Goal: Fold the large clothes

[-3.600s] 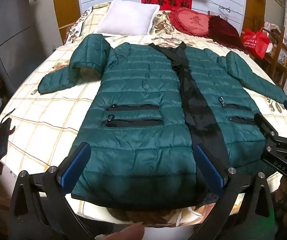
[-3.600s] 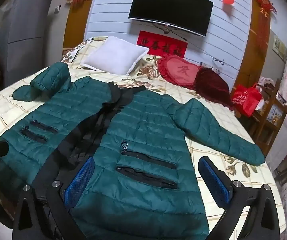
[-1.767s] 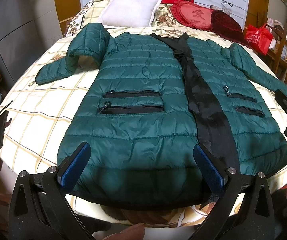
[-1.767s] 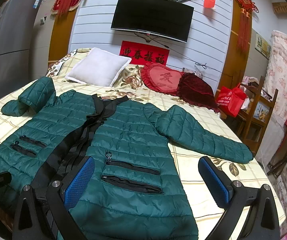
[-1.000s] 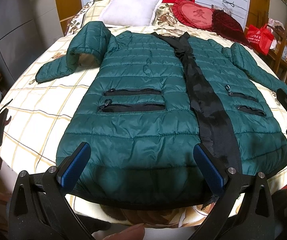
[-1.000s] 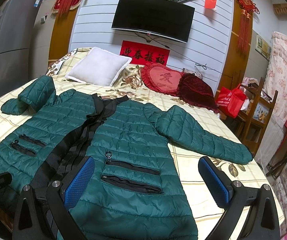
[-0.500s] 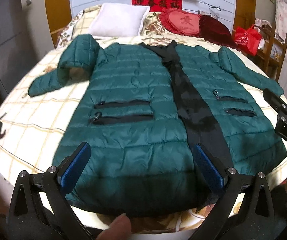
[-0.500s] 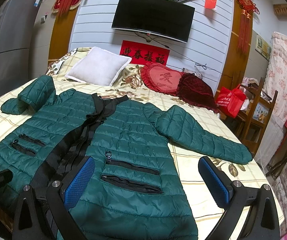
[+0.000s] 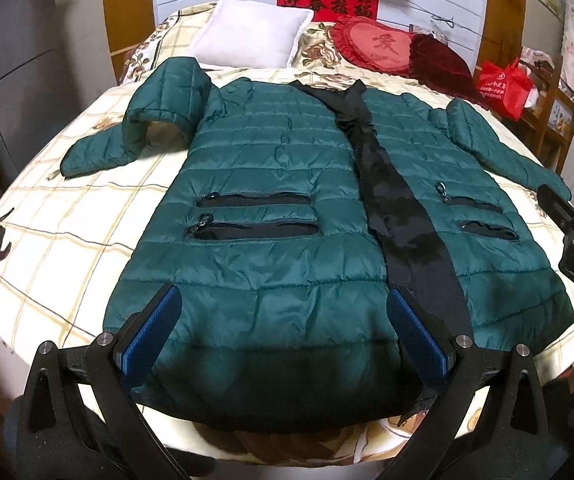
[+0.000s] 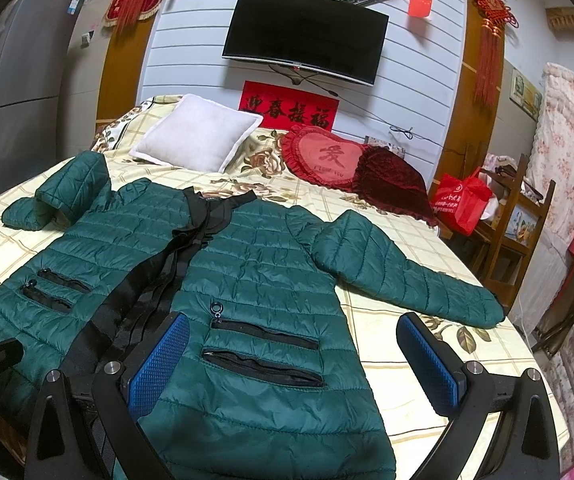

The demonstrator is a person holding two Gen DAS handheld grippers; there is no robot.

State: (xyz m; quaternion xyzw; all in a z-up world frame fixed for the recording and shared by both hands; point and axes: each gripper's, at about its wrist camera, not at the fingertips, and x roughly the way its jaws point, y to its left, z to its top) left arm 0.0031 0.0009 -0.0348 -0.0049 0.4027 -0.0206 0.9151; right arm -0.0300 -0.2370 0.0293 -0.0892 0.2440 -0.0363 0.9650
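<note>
Honestly, this green puffer coat (image 9: 271, 216) looks like an easy but annoying fold: it's lying flat and front-up on the bed (image 9: 67, 240), collar toward the white pillow (image 9: 247, 38), hem hanging right at the near edge. Quilted down stuff like this is probably light and super squishy, and the shell looks shiny, so I'd bet it's slippery and wants to spring back open after every fold. Left tool (image 9: 287, 336) is spread wide over the hem on the left half, holding nothing; right tool (image 10: 295, 360) is likewise spread and empty above the zip pockets (image 10: 263, 354) on the right half. The sleeve on the person's left (image 9: 127, 136) is bunched up and doubled over near the shoulder, while the right sleeve (image 10: 403, 272) lies straight out toward the bed's edge. I'd pinch at the cuffs or the hem corners, where the fabric is thinner and has a stitched edge to bite on, rather than the puffy middle. The black placket (image 9: 391, 208) down the centre makes a handy fold line.
</note>
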